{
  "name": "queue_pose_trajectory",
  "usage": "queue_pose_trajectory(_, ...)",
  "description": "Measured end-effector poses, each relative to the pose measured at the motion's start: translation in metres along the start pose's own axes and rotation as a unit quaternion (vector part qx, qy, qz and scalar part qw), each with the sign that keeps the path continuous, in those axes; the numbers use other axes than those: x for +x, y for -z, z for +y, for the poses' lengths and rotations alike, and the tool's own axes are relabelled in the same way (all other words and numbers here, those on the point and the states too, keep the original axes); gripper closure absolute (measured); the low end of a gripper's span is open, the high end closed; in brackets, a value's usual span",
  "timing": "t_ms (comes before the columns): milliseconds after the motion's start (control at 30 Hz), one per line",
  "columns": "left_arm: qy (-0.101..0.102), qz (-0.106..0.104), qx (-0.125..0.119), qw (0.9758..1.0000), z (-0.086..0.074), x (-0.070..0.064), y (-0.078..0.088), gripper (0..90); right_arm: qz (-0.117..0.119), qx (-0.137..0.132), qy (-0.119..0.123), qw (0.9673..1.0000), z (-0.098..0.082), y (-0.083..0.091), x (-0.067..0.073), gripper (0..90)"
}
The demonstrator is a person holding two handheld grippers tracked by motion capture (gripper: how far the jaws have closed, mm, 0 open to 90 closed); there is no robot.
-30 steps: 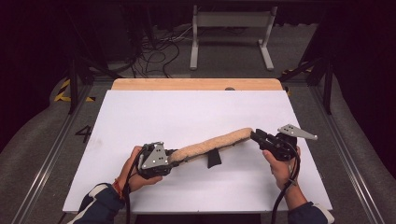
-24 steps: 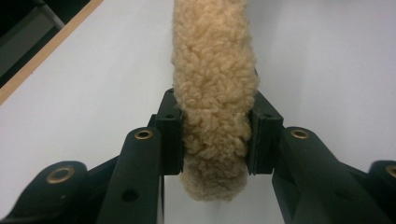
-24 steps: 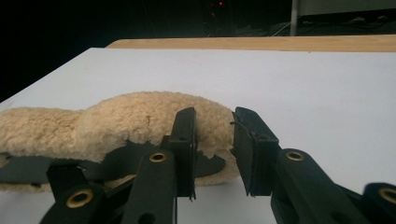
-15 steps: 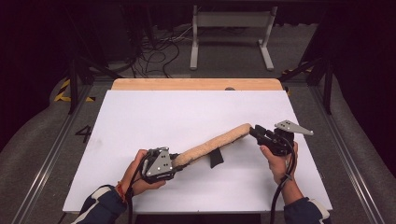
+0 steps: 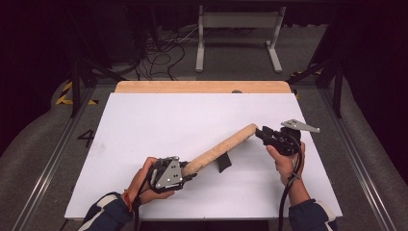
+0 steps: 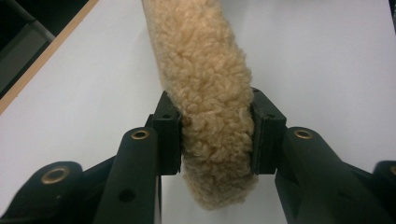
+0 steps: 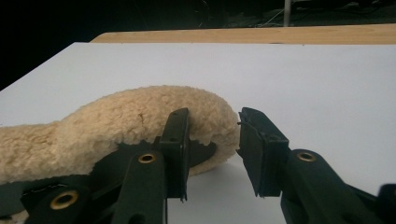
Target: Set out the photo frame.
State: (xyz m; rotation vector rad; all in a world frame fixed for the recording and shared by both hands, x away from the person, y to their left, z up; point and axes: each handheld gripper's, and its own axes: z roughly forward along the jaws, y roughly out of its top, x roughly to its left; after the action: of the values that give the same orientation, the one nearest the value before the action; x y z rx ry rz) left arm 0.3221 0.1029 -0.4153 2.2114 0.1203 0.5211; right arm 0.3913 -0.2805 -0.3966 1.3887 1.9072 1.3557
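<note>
The left gripper [image 5: 188, 172], near the front edge of the white worktop [image 5: 144, 120], is clamped on the near end of a long fleecy tan cover [image 5: 219, 150]; in the left gripper view its pads [image 6: 169, 135] press into the pile of the fleecy cover [image 6: 205, 93] on both sides, with a short stub hanging out below them. From that gripper the cover runs up and to the right, lifted off the worktop and slanting, with a small black strap [image 5: 224, 162] hanging under its middle. At the cover's far end sits the right gripper [image 5: 260, 134]. Its jaws have just been opening: in the right gripper view the left pad [image 7: 177, 140] lies against the rounded tip of the cover [image 7: 140, 121], while the other pad stands apart from it with bare worktop showing in the gap, so that gripper has let go and nothing is pinched.

By my reading, the carrying or straightening of the cover is largely done at the right end, where the release is under way; the left end remains to be set down and freed.

Compared with a second ago, the cover looks straighter and steeper, its right end a little higher on the worktop, and the left hand [image 5: 144, 180] sits slightly closer to the front edge.
</note>
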Motion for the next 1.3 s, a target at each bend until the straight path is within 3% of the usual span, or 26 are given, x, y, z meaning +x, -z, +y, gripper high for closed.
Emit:
queue_pose_trajectory(133,0.005,-0.01,-0.006,0.9999,-0.001,0.003,0.004,58.3,0.005,0.003,0.013,0.9999,0.0,0.004,0.003,63.7)
queue_pose_trajectory(200,0.015,-0.02,-0.023,0.9994,-0.003,0.005,0.01,56.1,0.01,0.007,0.035,0.9993,-0.002,0.007,0.01,67.3)
queue_pose_trajectory(300,0.028,-0.029,-0.039,0.9985,-0.004,0.007,0.015,52.7,0.014,0.008,0.047,0.9987,-0.004,0.011,0.015,71.9)
queue_pose_trajectory(467,0.044,-0.039,-0.06,0.9965,-0.006,0.009,0.017,57.5,0.044,0.023,0.058,0.9971,-0.009,0.01,0.025,81.6)
queue_pose_trajectory(600,0.042,-0.038,-0.059,0.9966,-0.006,0.009,0.017,61.3,0.046,0.036,0.065,0.9962,-0.012,0.001,0.031,82.2)
queue_pose_trajectory(733,0.042,-0.04,-0.061,0.9965,-0.005,0.008,0.017,62.0,0.04,0.039,0.052,0.9971,-0.01,-0.006,0.032,81.3)
queue_pose_trajectory(967,0.023,-0.039,-0.06,0.9971,0.0,0.001,0.015,61.3,0.041,0.038,0.054,0.997,-0.005,-0.01,0.034,78.8)
queue_pose_trajectory(1300,0.02,-0.044,-0.063,0.9968,0.004,-0.005,0.013,59.8,0.038,0.043,0.064,0.9963,-0.003,-0.014,0.04,80.5)
